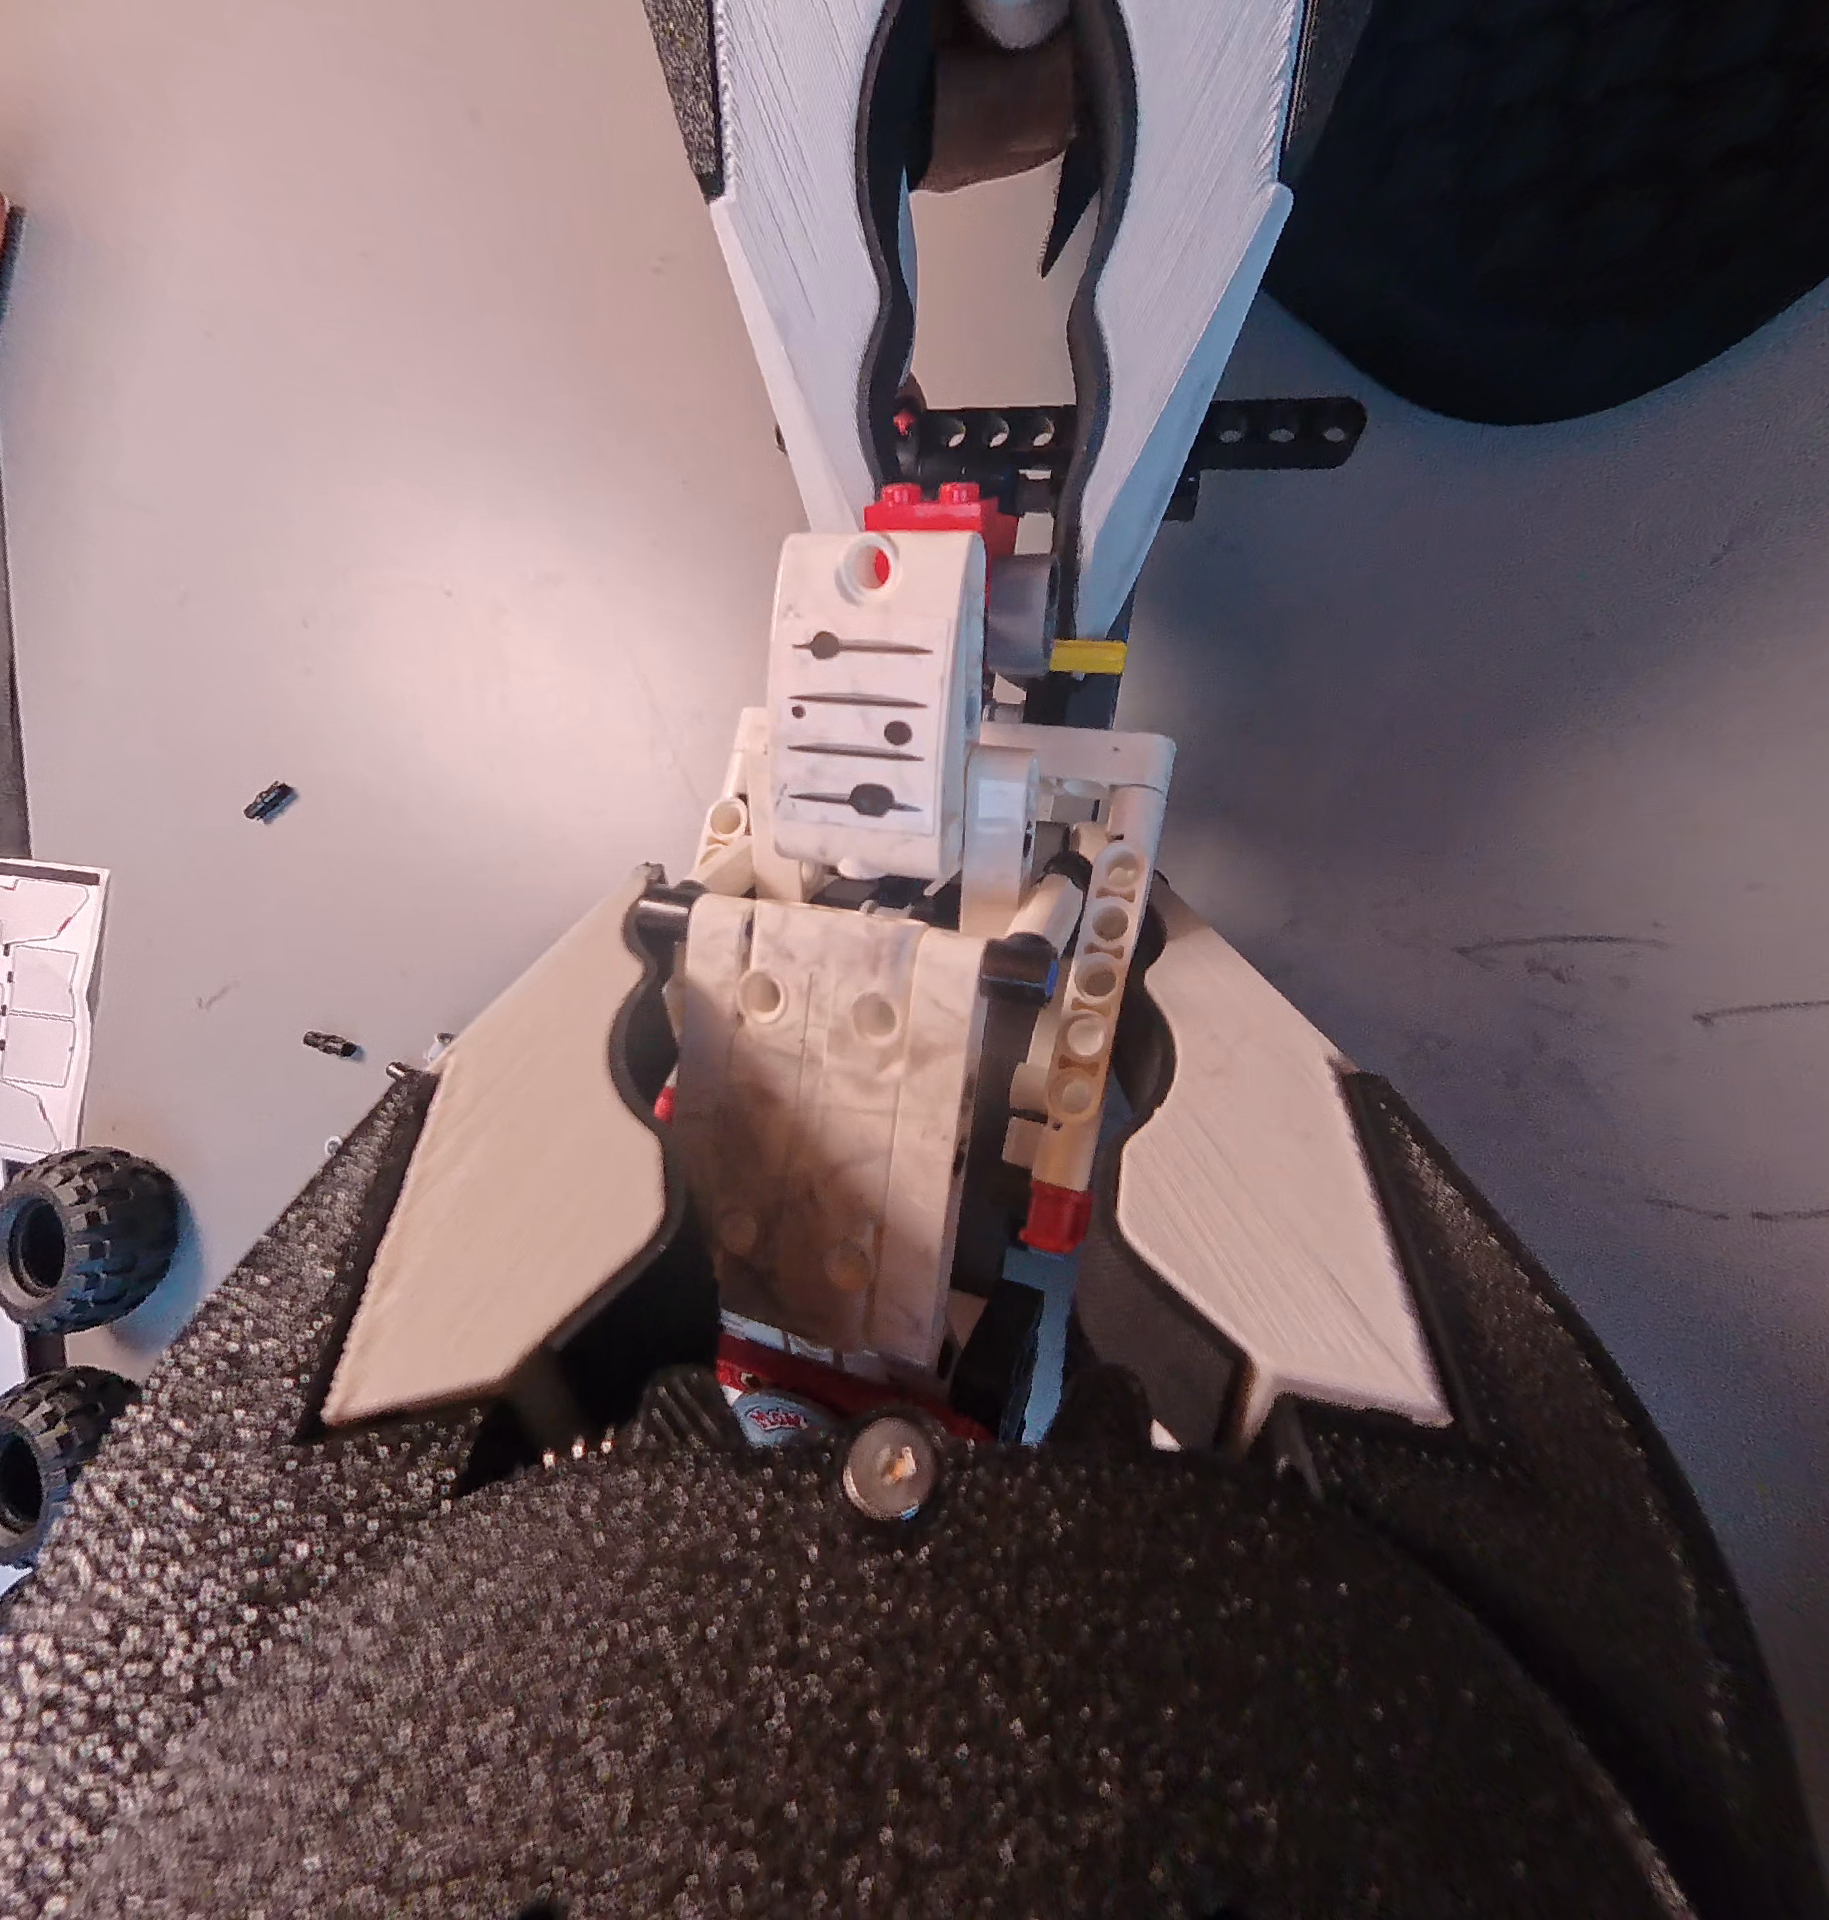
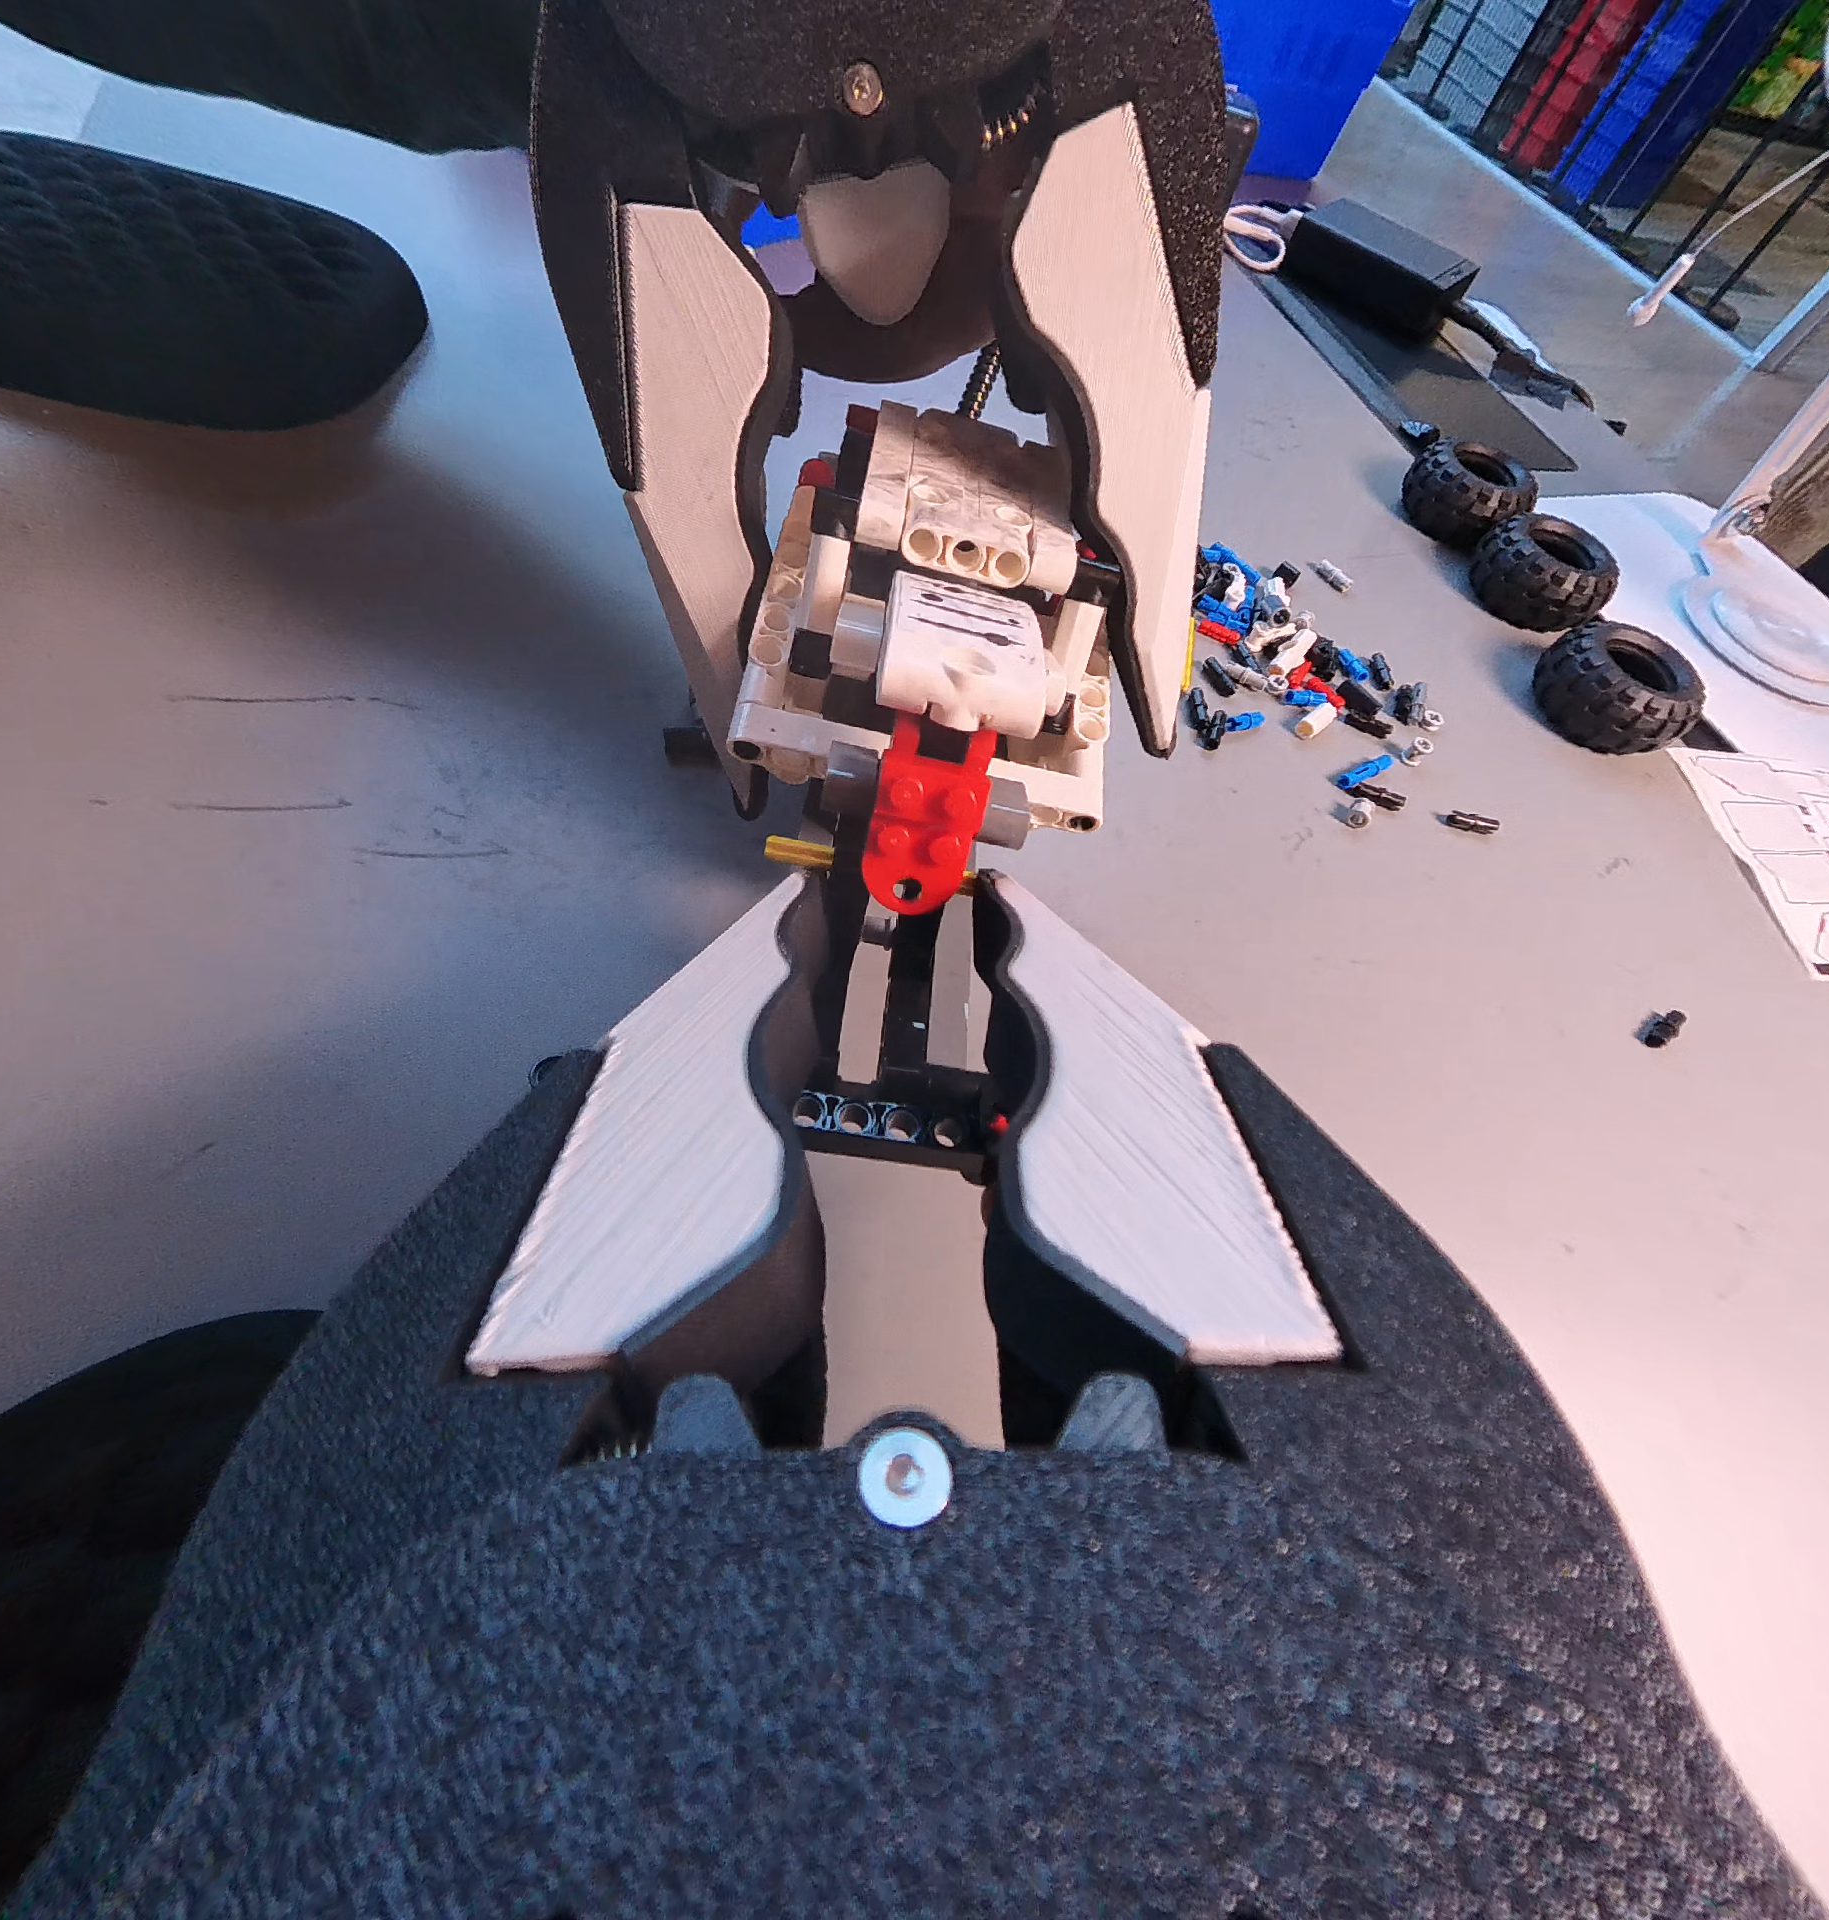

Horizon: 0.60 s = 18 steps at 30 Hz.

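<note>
Left gripper [image 1: 894, 935] clamps white body of model [image 1: 868, 727]; jaws pressed on both flanks. Right gripper [image 2: 894, 894] pinches black frame [image 2: 889, 1122] at model's opposite end, below red plate [image 2: 925, 821]. Model held between both, above table [image 2: 318, 831] middle. Tires [image 2: 1544, 571], loose pins [image 2: 1294, 665], sheet [image 2: 1803, 842] toward table's edge. Judgement: keep both grips square and steady; twisting risks popping frame joints.

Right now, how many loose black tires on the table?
3 in the right wrist view, in a row at right: far, middle, near. The left wrist view shows only two, at its left edge; more may sit out of frame.
</note>
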{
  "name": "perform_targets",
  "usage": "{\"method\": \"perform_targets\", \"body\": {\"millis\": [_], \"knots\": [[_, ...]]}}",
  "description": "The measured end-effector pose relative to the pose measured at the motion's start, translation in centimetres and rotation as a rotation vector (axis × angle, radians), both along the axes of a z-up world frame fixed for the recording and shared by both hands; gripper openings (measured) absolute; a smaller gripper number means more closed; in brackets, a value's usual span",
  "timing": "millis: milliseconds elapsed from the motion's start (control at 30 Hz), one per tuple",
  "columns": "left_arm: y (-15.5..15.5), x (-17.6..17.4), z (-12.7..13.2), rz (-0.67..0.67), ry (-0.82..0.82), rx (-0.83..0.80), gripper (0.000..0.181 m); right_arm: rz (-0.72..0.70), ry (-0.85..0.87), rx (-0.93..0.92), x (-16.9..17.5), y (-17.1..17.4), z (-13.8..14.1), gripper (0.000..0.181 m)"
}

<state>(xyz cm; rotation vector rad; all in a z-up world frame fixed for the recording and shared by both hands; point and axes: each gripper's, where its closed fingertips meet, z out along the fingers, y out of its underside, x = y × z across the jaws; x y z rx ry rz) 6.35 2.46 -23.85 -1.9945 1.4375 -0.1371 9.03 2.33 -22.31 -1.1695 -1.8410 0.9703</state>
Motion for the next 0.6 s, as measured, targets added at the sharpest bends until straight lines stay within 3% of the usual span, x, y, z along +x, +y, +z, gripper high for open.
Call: {"method": "perform_targets", "body": {"millis": [367, 467, 533, 600], "knots": [[-0.1, 0.1, -0.1, 0.007, 0.010, -0.003, 0.086, 0.010, 0.005, 0.009, 0.1, -0.1, -0.1, 0.025], [0.6, -0.2, 0.1, 0.069, 0.001, 0.001, 0.086, -0.096, -0.042, 0.028, 0.3, 1.3, 0.1, 0.026], [1.6, -1.1, 0.0, 0.174, 0.013, -0.008, 0.086, -0.203, -0.078, 0.085, 1.1, 2.4, 0.7, 0.038], [2.2, -1.6, 0.1, 0.259, 0.007, -0.015, 0.086, -0.297, -0.108, 0.043, 2.1, 2.6, 1.4, 0.035]]}}
